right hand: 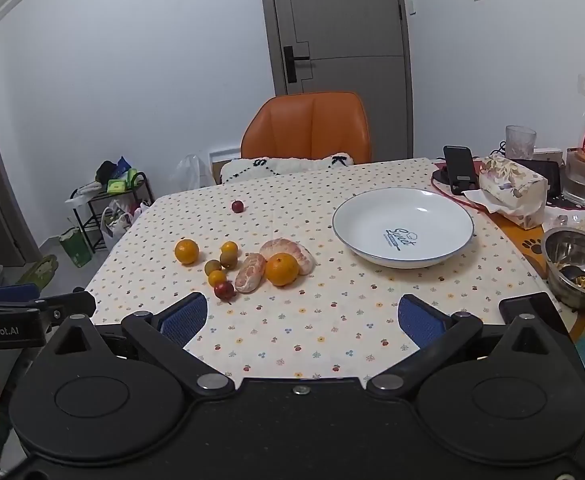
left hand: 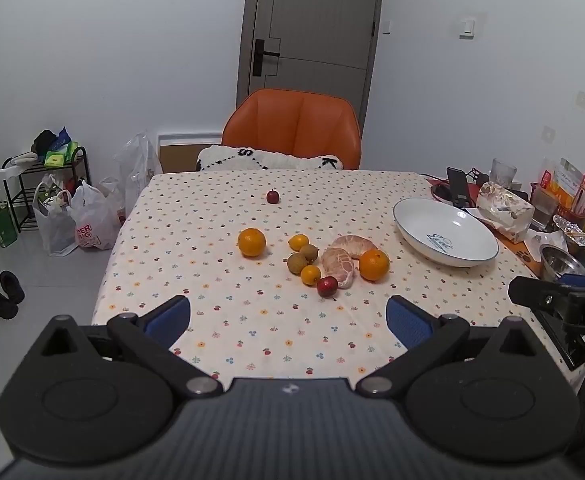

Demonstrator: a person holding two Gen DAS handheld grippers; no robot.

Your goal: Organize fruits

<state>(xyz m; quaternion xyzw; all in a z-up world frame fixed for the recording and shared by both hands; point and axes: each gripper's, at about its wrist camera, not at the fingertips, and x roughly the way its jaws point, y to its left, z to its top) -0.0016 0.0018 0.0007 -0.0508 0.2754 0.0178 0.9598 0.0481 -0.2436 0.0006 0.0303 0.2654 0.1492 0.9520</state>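
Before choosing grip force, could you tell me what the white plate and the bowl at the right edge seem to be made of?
White plate: probably glazed ceramic, glossy with highlights and a printed logo. Bowl: likely stainless steel, with mirror-like grey reflections.

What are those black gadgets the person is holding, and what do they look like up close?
Each is a hand-held gripper. The left gripper and right gripper match: a black body with two round discs, angled black linkage arms with silver pivot bolts, and two fingers faced with ribbed blue pads. White lettering reading "enRobot.AI" shows on the side of the left one.
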